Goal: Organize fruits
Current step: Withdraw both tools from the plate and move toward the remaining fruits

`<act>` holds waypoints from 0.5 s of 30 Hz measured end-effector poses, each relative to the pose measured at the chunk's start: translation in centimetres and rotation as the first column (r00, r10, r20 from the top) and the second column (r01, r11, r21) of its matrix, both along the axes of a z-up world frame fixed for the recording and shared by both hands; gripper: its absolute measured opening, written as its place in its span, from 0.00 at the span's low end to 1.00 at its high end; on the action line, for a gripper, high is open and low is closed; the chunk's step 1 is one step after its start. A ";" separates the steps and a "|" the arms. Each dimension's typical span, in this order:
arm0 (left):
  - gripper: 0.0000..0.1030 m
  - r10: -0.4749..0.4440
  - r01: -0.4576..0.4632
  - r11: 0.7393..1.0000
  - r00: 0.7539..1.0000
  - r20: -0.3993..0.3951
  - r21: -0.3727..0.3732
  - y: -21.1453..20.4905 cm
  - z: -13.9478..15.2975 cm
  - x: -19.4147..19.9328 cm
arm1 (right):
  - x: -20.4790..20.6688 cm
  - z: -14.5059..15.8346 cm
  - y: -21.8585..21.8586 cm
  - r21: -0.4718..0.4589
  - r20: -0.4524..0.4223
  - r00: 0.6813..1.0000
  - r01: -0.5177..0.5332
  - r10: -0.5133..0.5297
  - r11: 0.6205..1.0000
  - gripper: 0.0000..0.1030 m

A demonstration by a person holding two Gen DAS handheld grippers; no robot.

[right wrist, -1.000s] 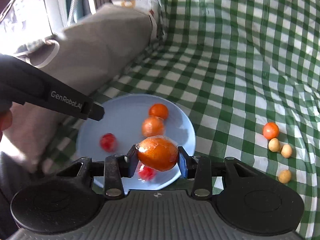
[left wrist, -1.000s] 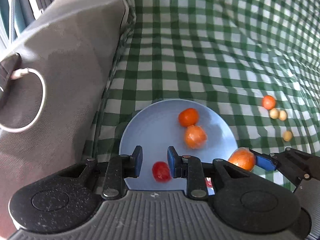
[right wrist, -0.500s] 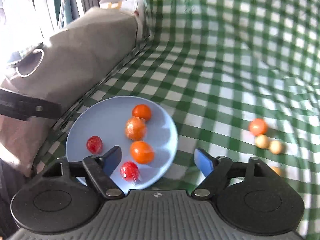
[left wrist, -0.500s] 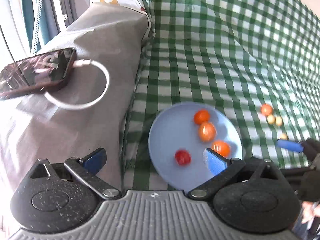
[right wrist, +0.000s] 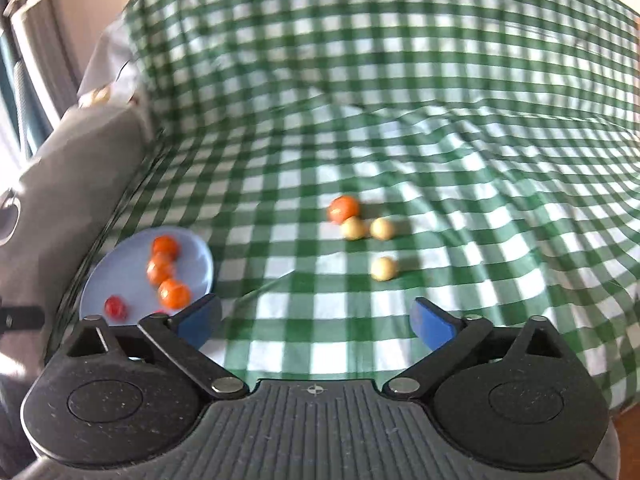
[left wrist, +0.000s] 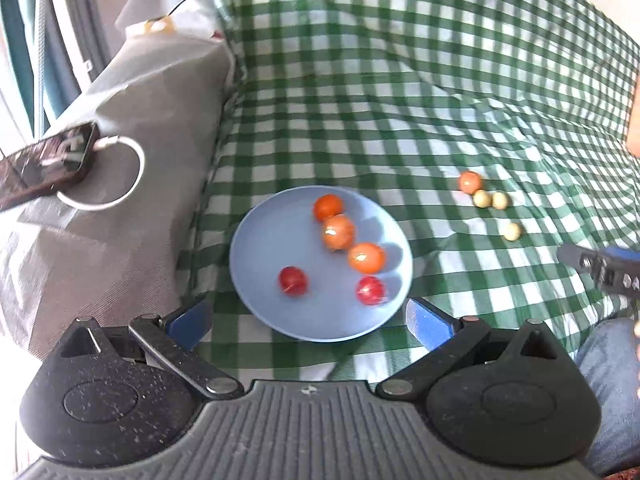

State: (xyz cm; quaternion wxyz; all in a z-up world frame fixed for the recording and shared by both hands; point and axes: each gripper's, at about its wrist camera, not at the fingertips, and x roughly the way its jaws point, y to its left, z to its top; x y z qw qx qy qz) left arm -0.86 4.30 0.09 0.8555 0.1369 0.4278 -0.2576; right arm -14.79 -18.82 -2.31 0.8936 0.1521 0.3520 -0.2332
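Fruits are seen divided between two spots on the green-checked cloth (left wrist: 360, 92), which is spread over the whole surface beside a grey cushion (left wrist: 132, 128) on the far left. On the left, a blue plate (left wrist: 264, 248) is shown carrying three orange fruits and two red ones; to the right of it, well apart, a loose orange fruit (right wrist: 343, 208) is pictured touching or just beside a pair of pale yellow fruits (right wrist: 353, 227), with a third pale fruit (right wrist: 383, 268) lying alone slightly nearer. A phone (left wrist: 44, 164) with a looped white cable is visible on the cushion. The left gripper (left wrist: 308, 320) is held over the near rim of the plate, its blue jaws spread wide with nothing between them. The right gripper (right wrist: 316, 320) is likewise spread wide and empty, and is aimed at the loose cluster, which lies straight ahead and slightly far of its fingertips, the lone pale fruit being closest. The right gripper is judged the nearer to the remaining fruits, and a forward reach is likely called for. Being round, the fruits offer no long axis, and rolling on the rumpled cloth is a risk.
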 end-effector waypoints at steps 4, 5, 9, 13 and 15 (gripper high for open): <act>1.00 -0.001 0.001 1.000 1.000 0.001 -0.002 -1.8 0.4 -0.3 | 0.2 -0.1 -0.9 -0.028 0.032 0.999 0.029 -0.028 0.999 0.99; 1.00 0.001 -0.001 1.000 1.000 0.001 -0.003 -2.1 0.5 -0.2 | 0.6 -0.3 -1.1 -0.024 0.038 0.999 0.031 -0.030 0.999 0.99; 1.00 0.013 -0.013 1.000 1.000 -0.010 0.005 -3.6 0.9 0.1 | 2.5 -2.0 -1.5 0.002 0.030 1.000 0.007 -0.007 1.000 0.99; 1.00 0.005 -0.004 0.999 1.000 -0.010 0.040 -4.8 1.1 0.3 | 3.0 -3.0 -0.3 -0.023 0.012 0.998 0.058 -0.058 0.998 0.99; 1.00 -0.002 0.003 0.997 1.000 -0.021 0.074 -5.4 0.9 0.5 | 2.7 -3.0 1.2 -0.015 0.040 0.999 0.037 -0.037 0.999 0.99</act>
